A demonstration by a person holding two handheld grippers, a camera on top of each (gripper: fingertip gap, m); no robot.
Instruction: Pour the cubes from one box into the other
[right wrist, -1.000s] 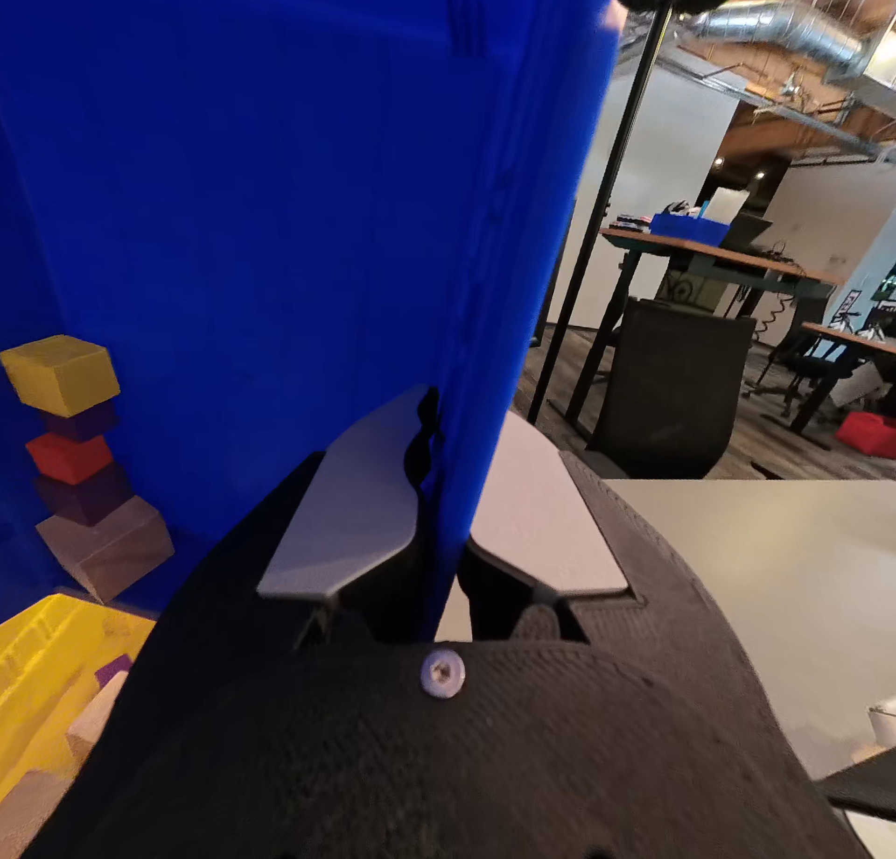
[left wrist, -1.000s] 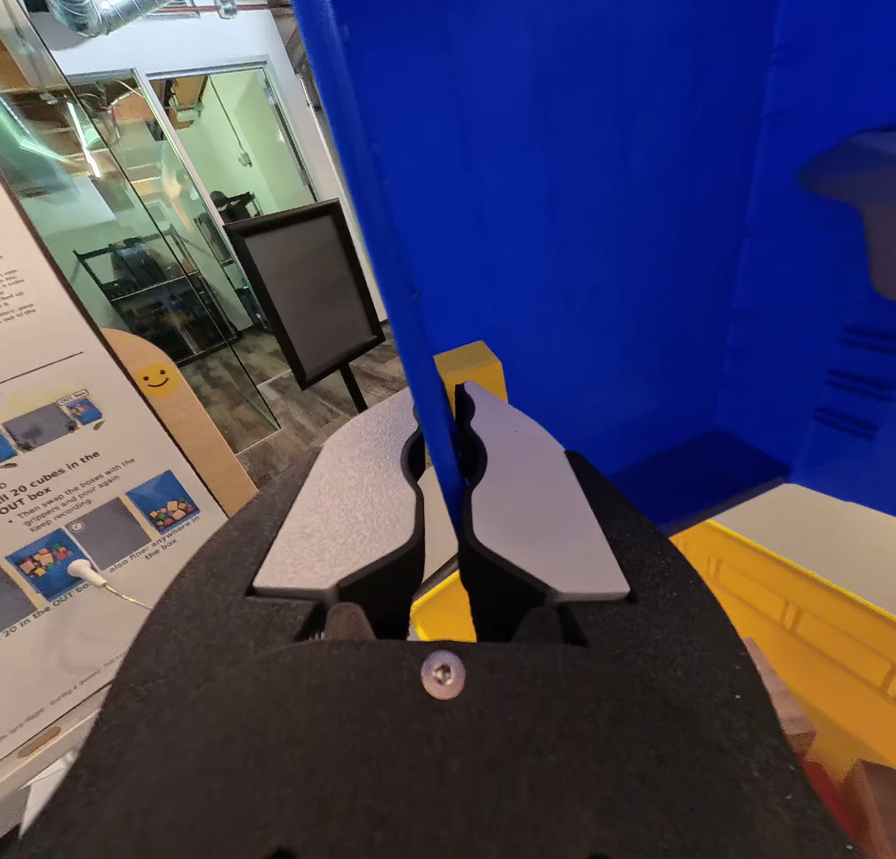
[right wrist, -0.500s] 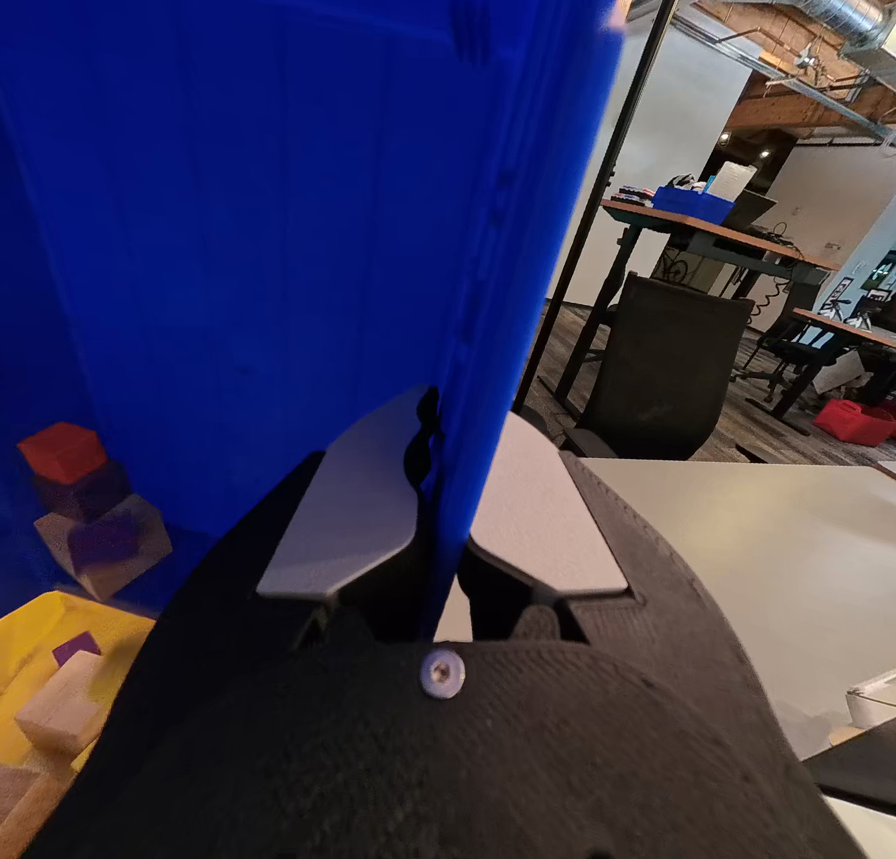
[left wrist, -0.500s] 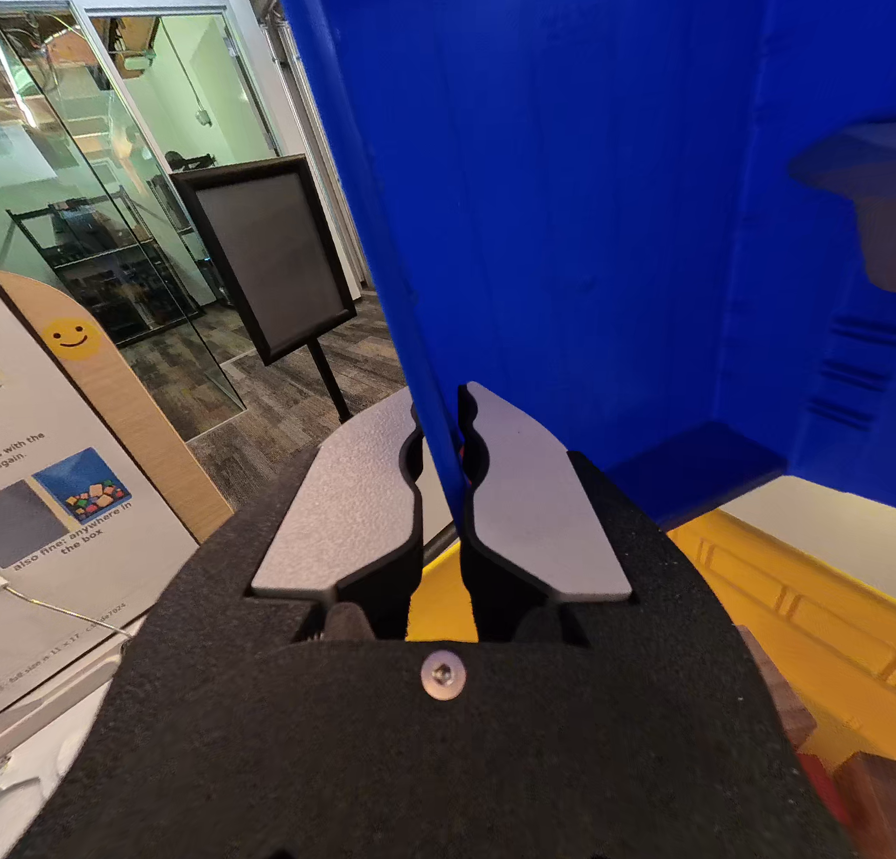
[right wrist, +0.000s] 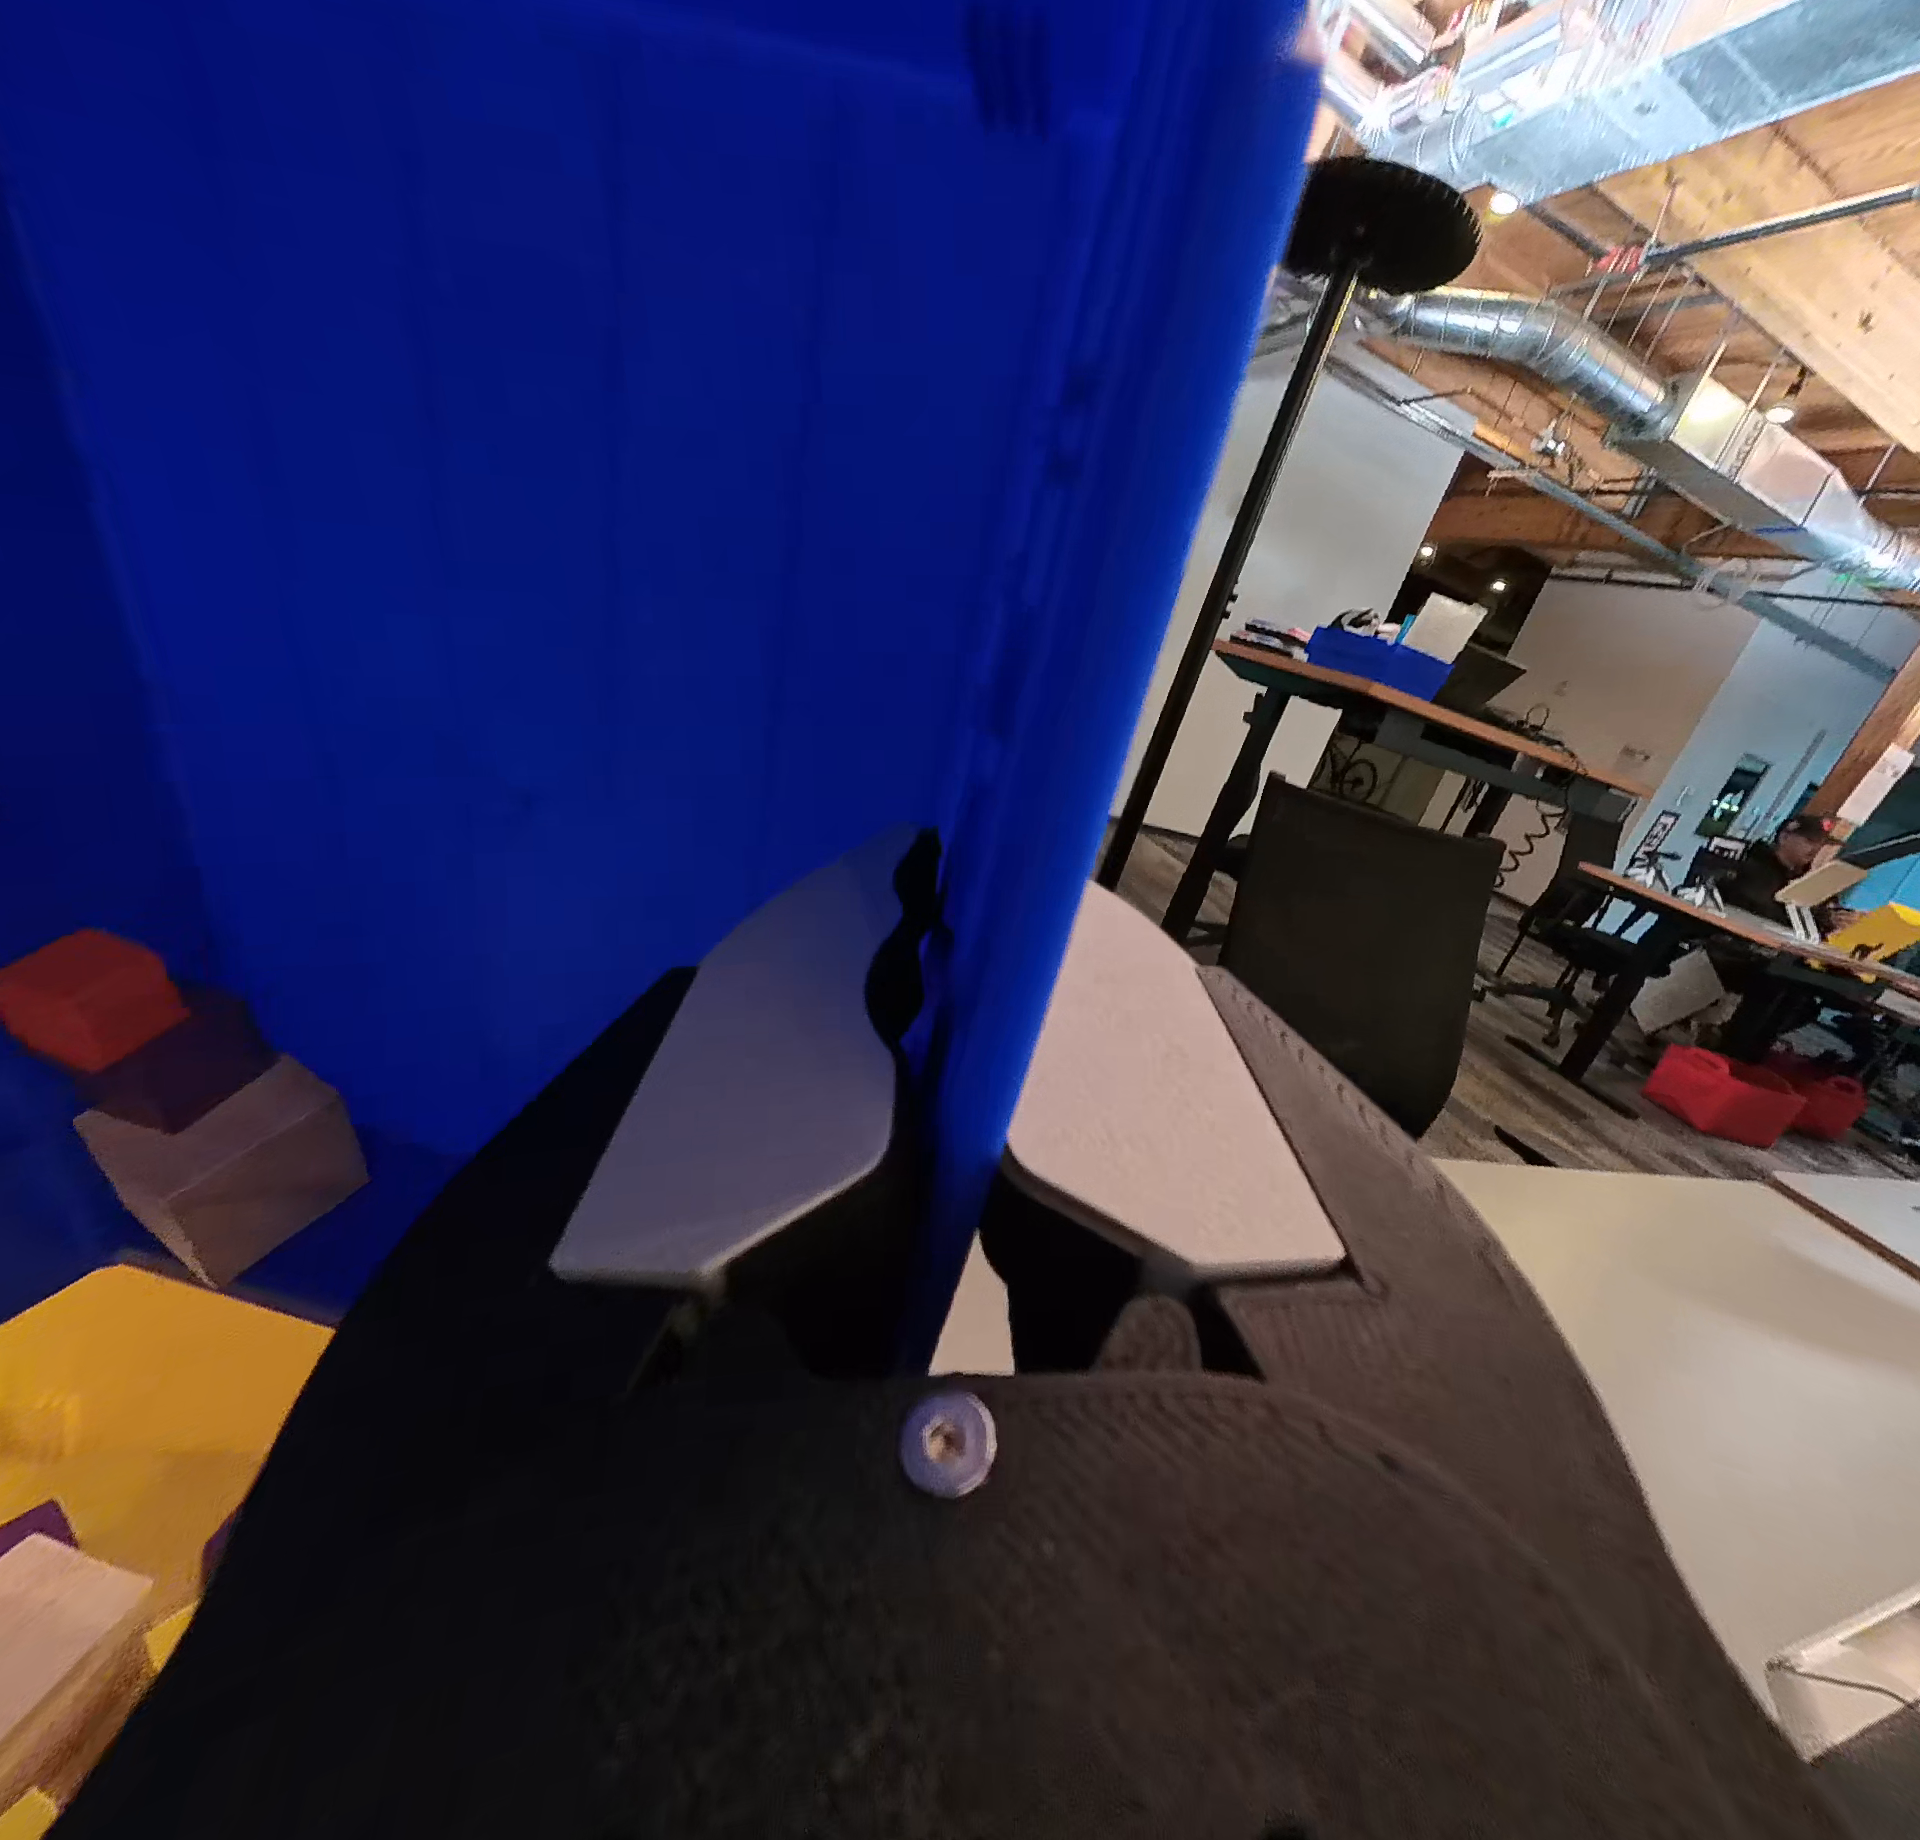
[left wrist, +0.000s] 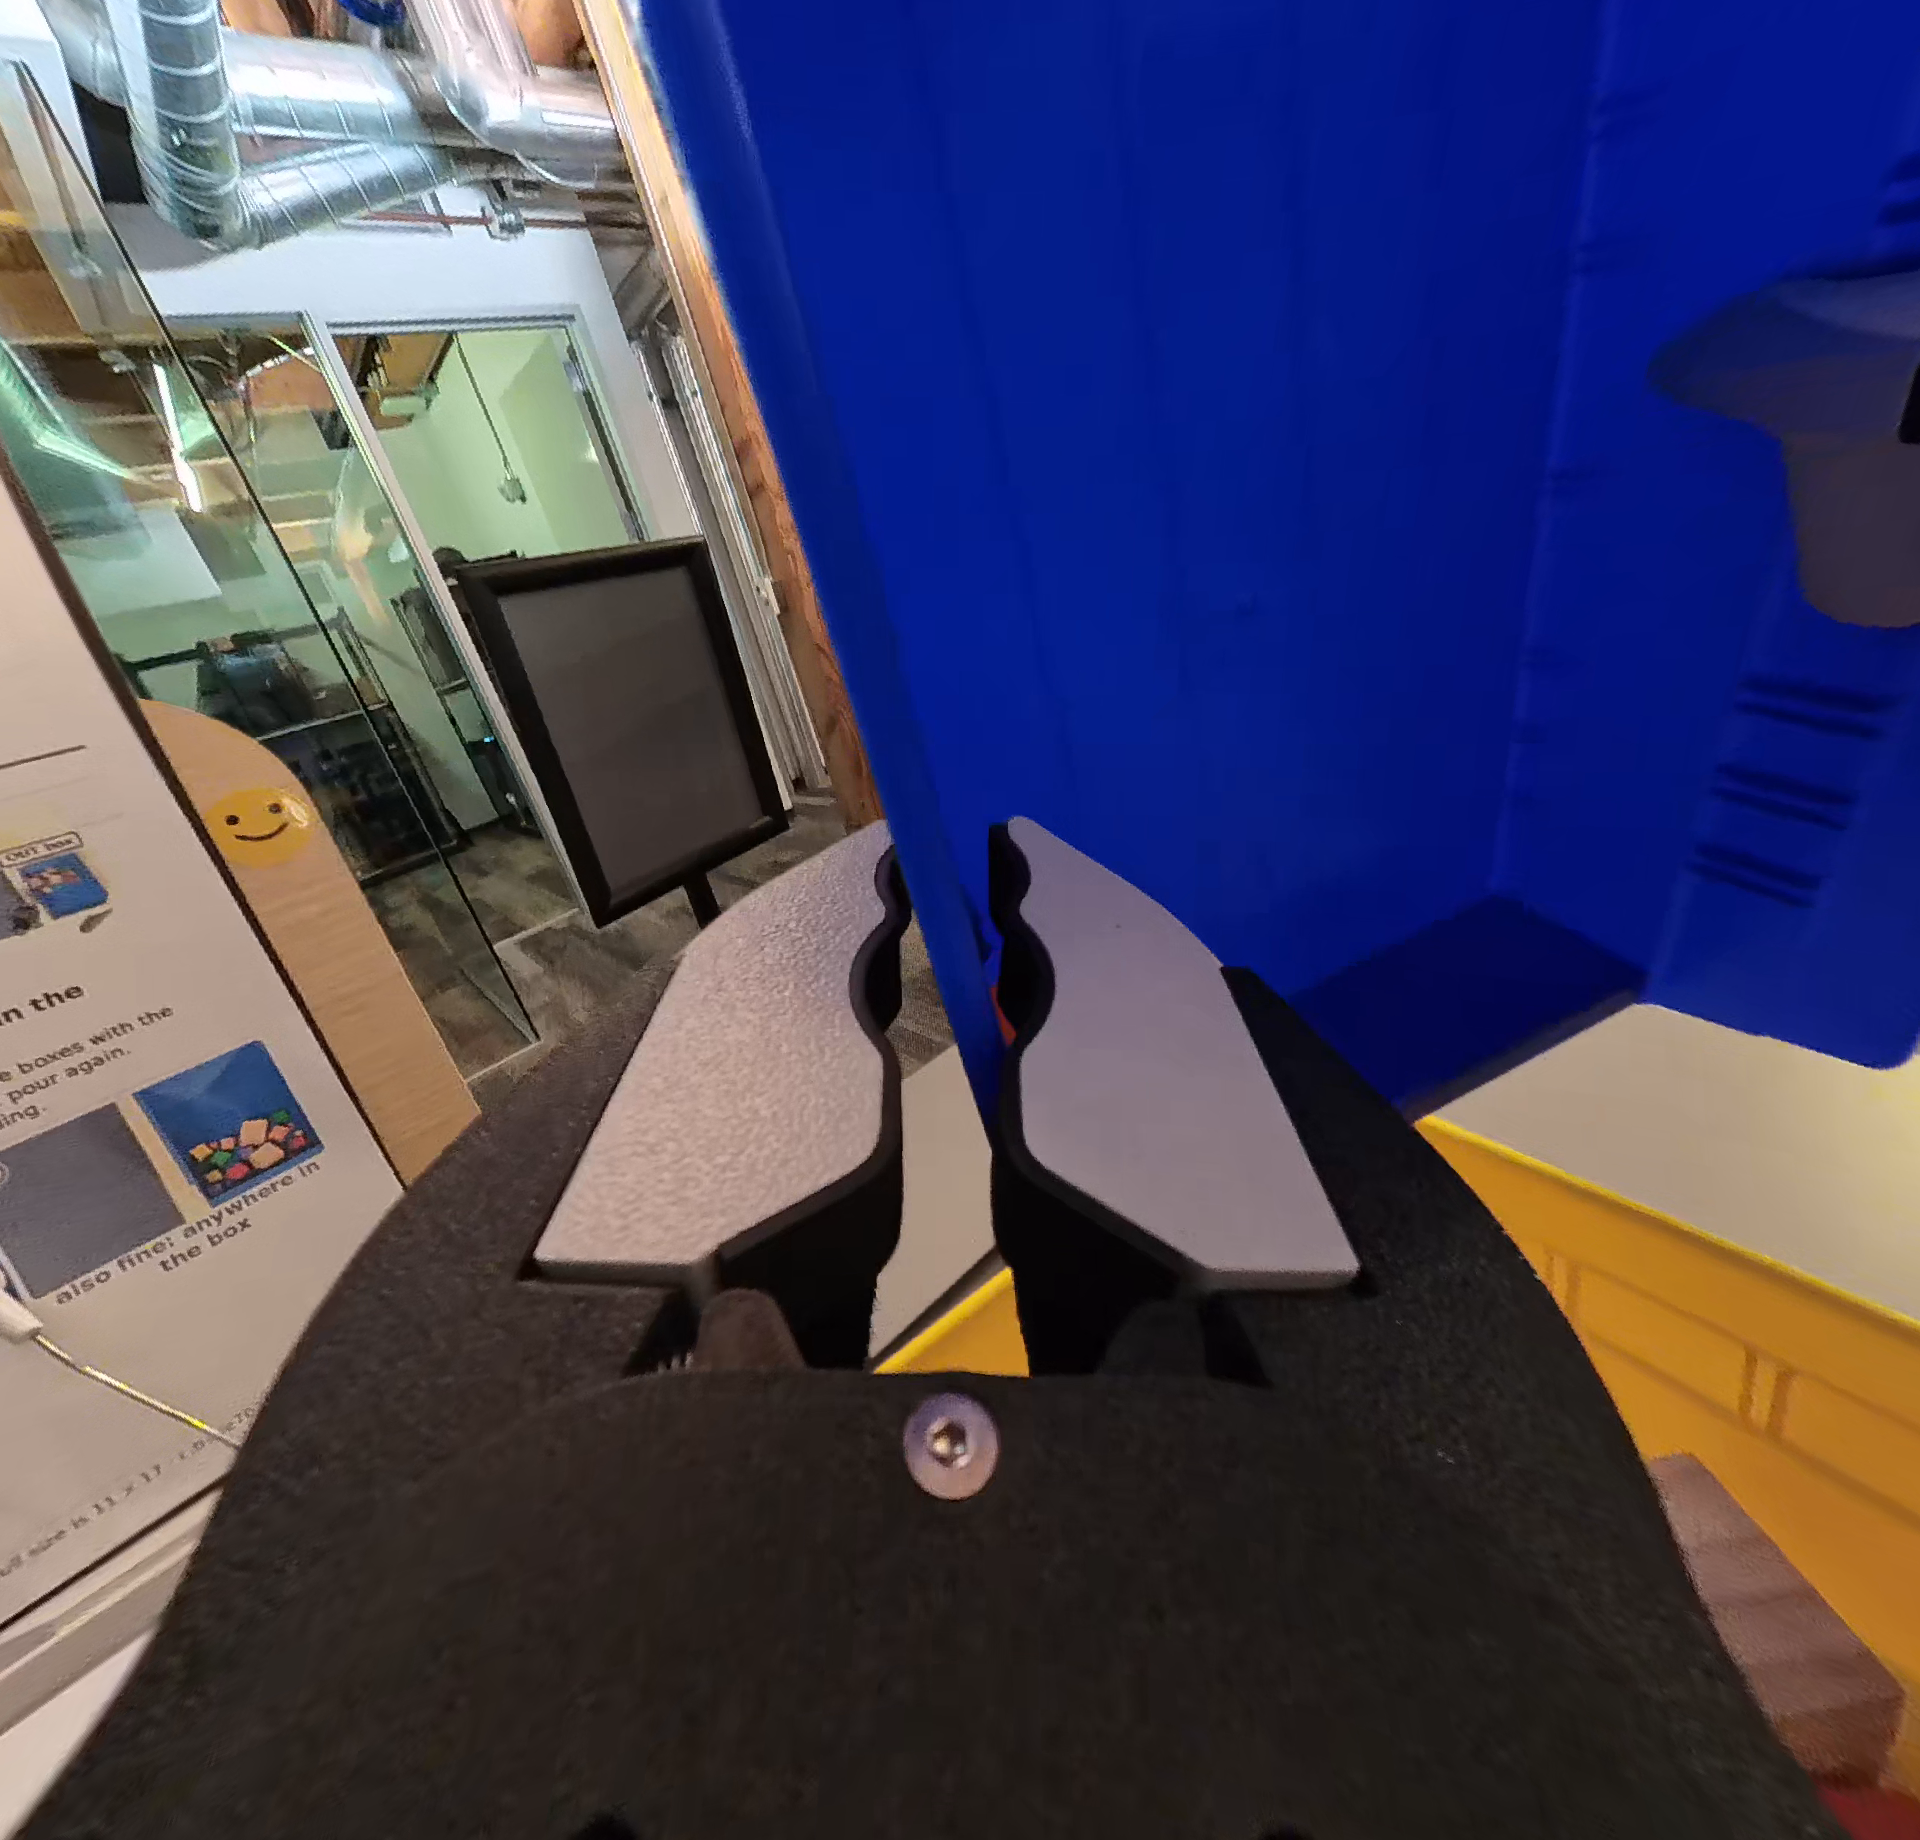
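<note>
the blue box [left wrist: 1299,419] is tipped up on end and fills the upper middle and right of the left wrist view, with the left gripper [left wrist: 948,959] clamped on its thin wall, both fingers [left wrist: 1132,1073] pressed close against it. in the right wrist view the right gripper [right wrist: 971,1001] is closed on the opposite wall of the blue box [right wrist: 582,419] the same way. at the lower left of that view three cubes sit inside the tilted box: a red cube [right wrist: 88,995] on a dark purple cube [right wrist: 182,1068] on a brown wooden cube [right wrist: 223,1177] (a second ago a yellow cube topped this pile; it is gone from it now). below them lies the yellow box [right wrist: 135,1375], and a pale cube [right wrist: 57,1624] shows at the bottom left edge, blurred. the yellow box [left wrist: 1704,1343] also shows at the lower right of the left wrist view, on the pale bench [left wrist: 1683,1136]. a poster [left wrist: 94,1115] stands at the left edge.
</note>
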